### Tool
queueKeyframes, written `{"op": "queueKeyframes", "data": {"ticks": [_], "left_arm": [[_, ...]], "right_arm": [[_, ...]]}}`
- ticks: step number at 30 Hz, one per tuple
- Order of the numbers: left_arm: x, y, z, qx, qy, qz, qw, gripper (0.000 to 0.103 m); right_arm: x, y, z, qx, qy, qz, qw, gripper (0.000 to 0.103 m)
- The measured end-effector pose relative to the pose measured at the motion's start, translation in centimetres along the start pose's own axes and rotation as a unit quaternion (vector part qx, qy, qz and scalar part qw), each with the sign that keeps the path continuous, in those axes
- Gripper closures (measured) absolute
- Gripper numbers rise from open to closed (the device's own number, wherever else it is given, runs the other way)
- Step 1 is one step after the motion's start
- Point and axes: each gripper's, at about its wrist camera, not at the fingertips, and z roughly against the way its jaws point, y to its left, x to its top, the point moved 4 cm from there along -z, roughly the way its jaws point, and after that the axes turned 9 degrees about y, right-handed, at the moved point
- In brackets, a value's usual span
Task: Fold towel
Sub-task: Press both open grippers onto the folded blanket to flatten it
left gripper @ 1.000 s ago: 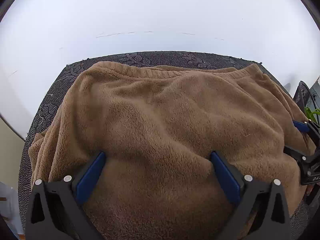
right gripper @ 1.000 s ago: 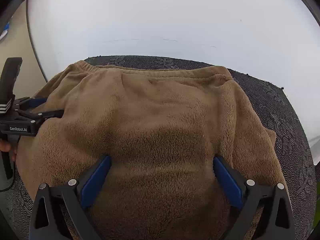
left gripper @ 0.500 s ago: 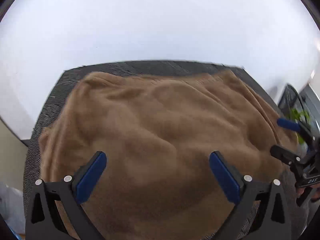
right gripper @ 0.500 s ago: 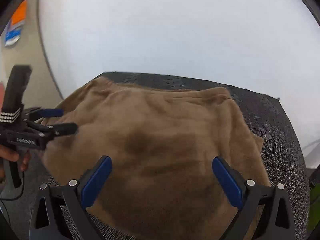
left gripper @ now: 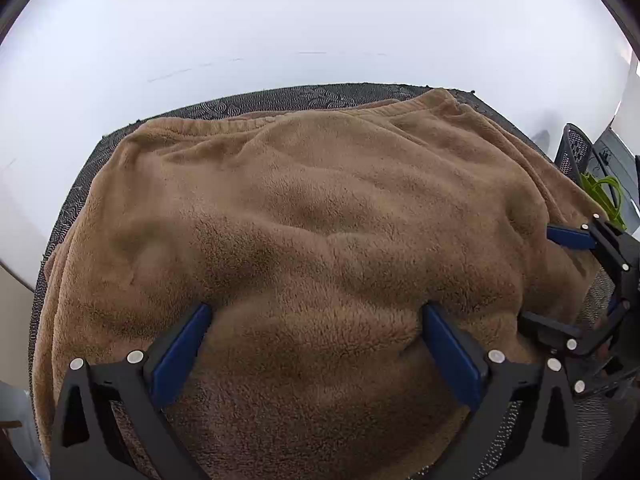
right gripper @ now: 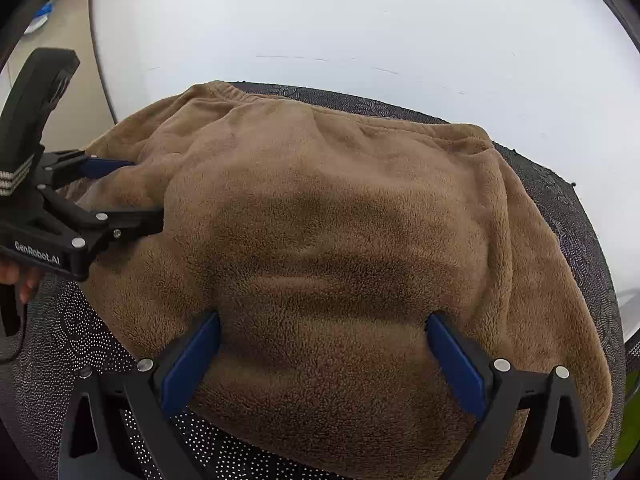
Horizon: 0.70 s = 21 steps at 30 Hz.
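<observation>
Brown fleece towel lying doubled on a dark dotted mat, which rests on a white tabletop; a second hemmed edge shows just beneath the top layer along the far side, so at least one fold is present. Left gripper and right gripper both stand with their blue fingers spread wide, nothing pinched between them, the tips pressing into the pile of the near portion (each gripper is also visible at the edge of the other's view, alongside the towel's flank). The scene fits either smoothing a completed fold or settling the cloth ahead of a further one; the frames do not decide. For either, judged good practice is to press evenly and sweep outward from the centre, flattening the ridges across the middle while keeping the far hems aligned, since thick pile slips and bunches readily under uneven pressure.
</observation>
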Motion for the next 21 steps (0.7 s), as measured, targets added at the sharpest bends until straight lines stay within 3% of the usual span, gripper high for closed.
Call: {"op": "queueKeyframes", "data": {"ticks": [6, 9, 12, 16, 21], "left_arm": [[-0.5, 0.5, 1.5, -0.013, 0.009, -0.002, 0.9999, 0.0], [-0.4, 1.4, 3.1, -0.02, -0.003, 0.019, 0.9996, 0.0], [-0.4, 3.1, 4.0, -0.01, -0.015, 0.044, 0.9989, 0.0], [-1.0, 5.3, 2.9, 0.009, 0.0, 0.066, 0.9978, 0.0], [-1.6, 5.8, 2.5, 0.006, -0.004, 0.058, 0.9983, 0.0]], "right_arm": [[-0.3, 0.0, 0.2, -0.004, -0.001, -0.003, 1.0, 0.001], [-0.1, -0.1, 0.8, -0.007, 0.001, -0.01, 1.0, 0.001], [0.6, -0.3, 2.4, -0.008, -0.026, -0.028, 0.999, 0.001], [2.3, -0.1, 3.0, -0.01, -0.049, -0.034, 0.998, 0.001], [3.3, 0.6, 0.9, -0.015, -0.031, -0.022, 0.999, 0.001]]}}
